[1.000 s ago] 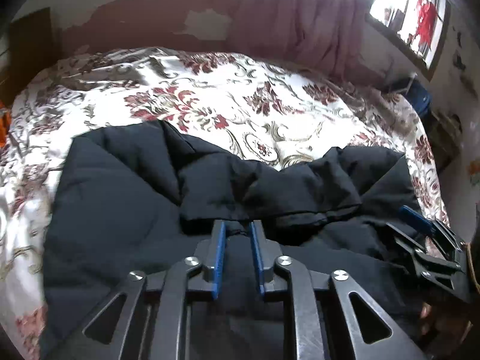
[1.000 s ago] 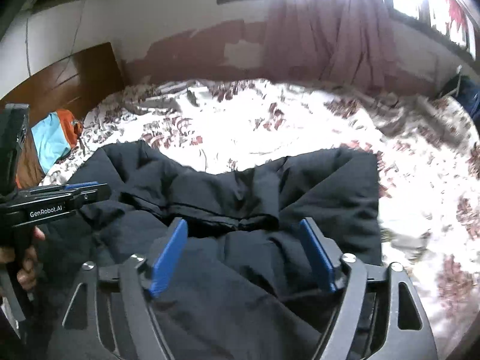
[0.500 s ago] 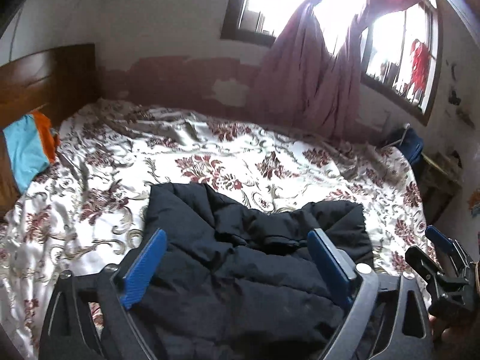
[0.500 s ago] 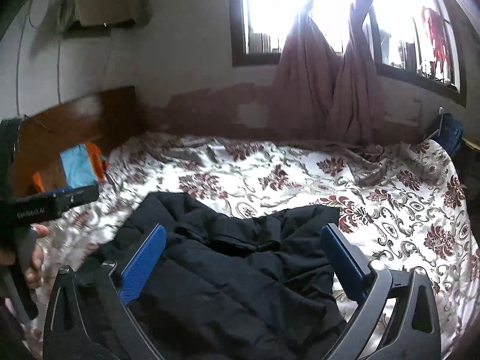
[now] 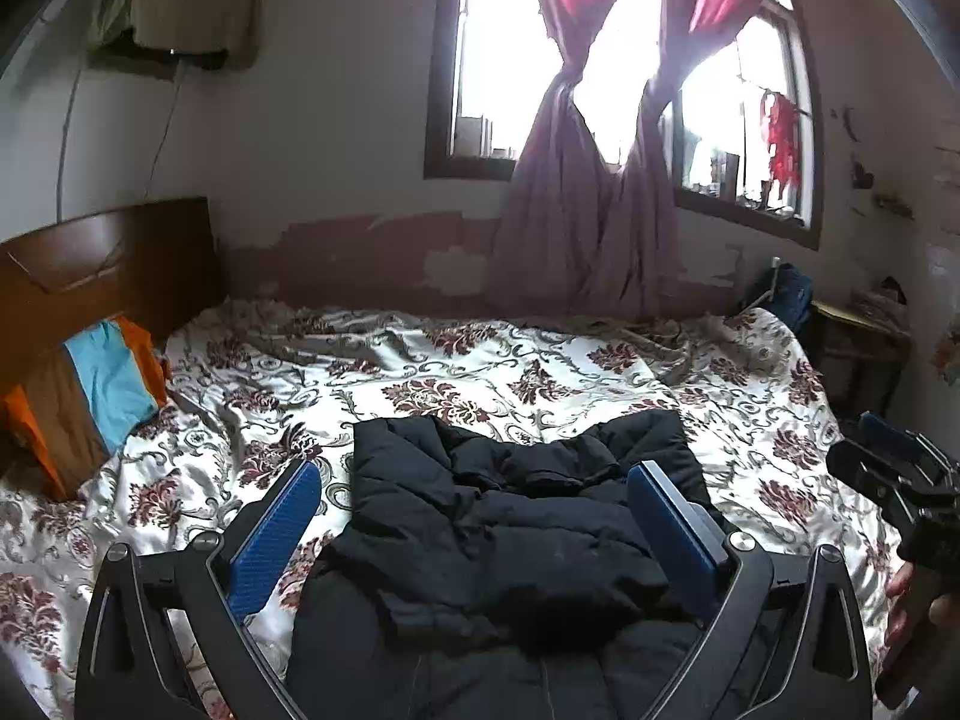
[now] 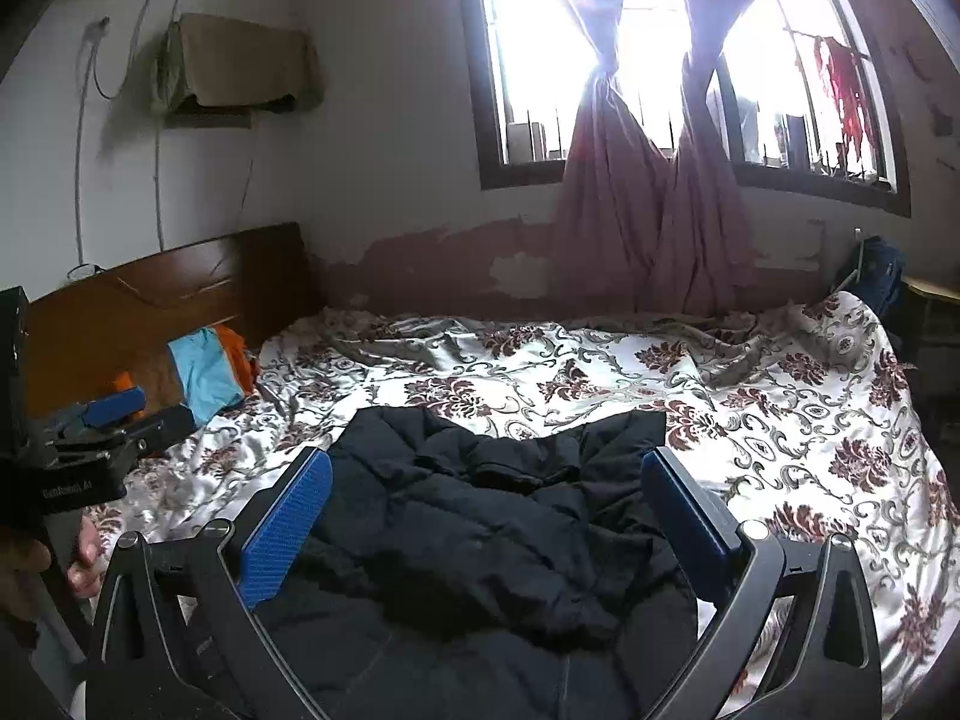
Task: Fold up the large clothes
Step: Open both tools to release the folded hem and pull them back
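Your left gripper (image 5: 474, 495) has its blue pads spread wide with nothing between them, raised above the black jacket (image 5: 516, 540). Your right gripper (image 6: 489, 489) is likewise wide apart and empty above the same jacket (image 6: 480, 540). The jacket lies bunched and rumpled on the near side of the floral bedspread (image 5: 540, 378), which spreads bare beyond it. Far beyond the jacket stand the tied pink curtains (image 5: 588, 228) at the window. To the jacket's left, an orange and blue pillow (image 5: 90, 396) leans against the wooden headboard (image 5: 102, 264).
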### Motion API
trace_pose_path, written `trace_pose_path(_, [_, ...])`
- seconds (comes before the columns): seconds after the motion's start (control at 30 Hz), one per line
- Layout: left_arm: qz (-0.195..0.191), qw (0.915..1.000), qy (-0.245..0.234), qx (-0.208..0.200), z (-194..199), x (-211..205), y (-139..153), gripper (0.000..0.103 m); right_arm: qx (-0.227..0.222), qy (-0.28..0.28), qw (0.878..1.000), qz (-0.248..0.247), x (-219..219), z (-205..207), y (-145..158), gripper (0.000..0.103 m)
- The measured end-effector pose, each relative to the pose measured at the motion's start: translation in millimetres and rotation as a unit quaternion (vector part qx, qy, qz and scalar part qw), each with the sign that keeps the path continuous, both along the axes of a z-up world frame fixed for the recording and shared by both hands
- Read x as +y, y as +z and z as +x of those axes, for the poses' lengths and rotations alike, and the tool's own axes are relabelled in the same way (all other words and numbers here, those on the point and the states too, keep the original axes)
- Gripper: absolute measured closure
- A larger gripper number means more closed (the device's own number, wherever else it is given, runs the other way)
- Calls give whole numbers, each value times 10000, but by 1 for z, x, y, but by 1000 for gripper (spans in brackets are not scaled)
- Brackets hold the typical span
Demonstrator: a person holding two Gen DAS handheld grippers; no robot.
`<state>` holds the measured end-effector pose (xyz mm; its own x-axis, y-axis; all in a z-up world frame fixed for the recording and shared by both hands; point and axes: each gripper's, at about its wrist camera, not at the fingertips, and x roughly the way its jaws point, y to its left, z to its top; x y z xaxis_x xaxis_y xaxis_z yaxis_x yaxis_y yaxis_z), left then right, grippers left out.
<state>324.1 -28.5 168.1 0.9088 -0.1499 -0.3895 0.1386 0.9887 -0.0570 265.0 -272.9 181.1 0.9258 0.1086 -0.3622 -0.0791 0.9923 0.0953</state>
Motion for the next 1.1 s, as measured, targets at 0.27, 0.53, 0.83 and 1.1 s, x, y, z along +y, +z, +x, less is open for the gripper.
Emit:
trace_pose_path(0.27, [117, 9999, -17, -87, -63, 2, -6, 0, -241, 13, 9997, 0, 9, -59, -8, 2])
trace_pose_path(0.53, [-21, 9999, -3, -101, -108, 10, -14, 0, -473, -61, 9988, -145, 14, -108, -17, 2])
trace_pose_path(0.83, [5, 9999, 9, -106, -150, 23, -29, 0, -603, -106, 9975, -339, 28, -159, -30, 2])
trace_pose_path(1.1, [235, 9995, 42, -220, -189, 27, -52, 0, -470, -340, 9971, -498, 25, -193, -60, 2])
